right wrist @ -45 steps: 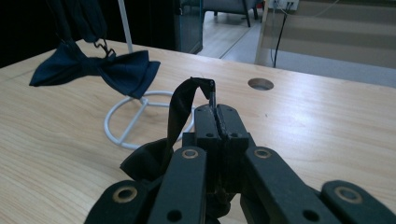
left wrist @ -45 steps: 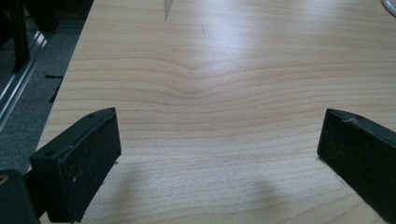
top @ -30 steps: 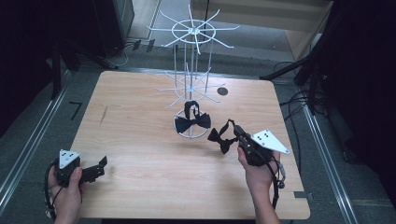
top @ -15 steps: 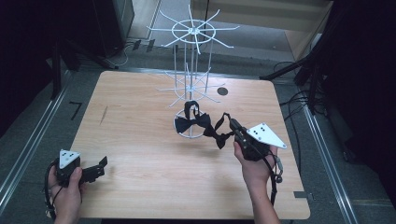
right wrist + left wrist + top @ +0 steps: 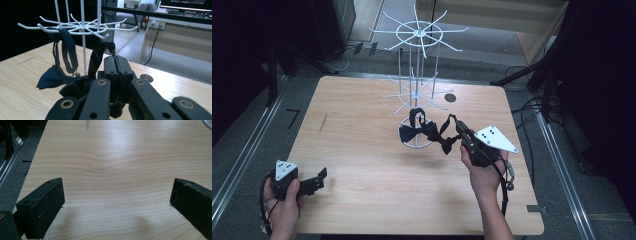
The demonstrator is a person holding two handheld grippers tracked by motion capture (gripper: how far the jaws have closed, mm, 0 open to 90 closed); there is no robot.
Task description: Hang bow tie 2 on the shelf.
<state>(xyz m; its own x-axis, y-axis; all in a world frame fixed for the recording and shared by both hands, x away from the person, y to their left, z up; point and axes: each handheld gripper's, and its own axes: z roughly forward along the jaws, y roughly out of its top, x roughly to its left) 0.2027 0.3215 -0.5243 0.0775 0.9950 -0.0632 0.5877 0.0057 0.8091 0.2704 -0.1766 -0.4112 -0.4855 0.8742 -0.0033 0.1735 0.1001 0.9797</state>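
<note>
We are clamping the strap of a dark fabric bow tie in our right gripper, beside the white wire hook rack; it risks snagging another bow tie hanging there. Our left gripper is idling wide apart, empty.

wood-grain bench with a dark round hole near its far edge. cables on grey floor; office chair beyond.

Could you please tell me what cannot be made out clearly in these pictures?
- Where the right gripper pinches the held bow tie: its own shut jaws hide that strap, right gripper view.
- How the hung bow tie sits on the rack: too small, high view.
- The left gripper: body cut off below.
</note>
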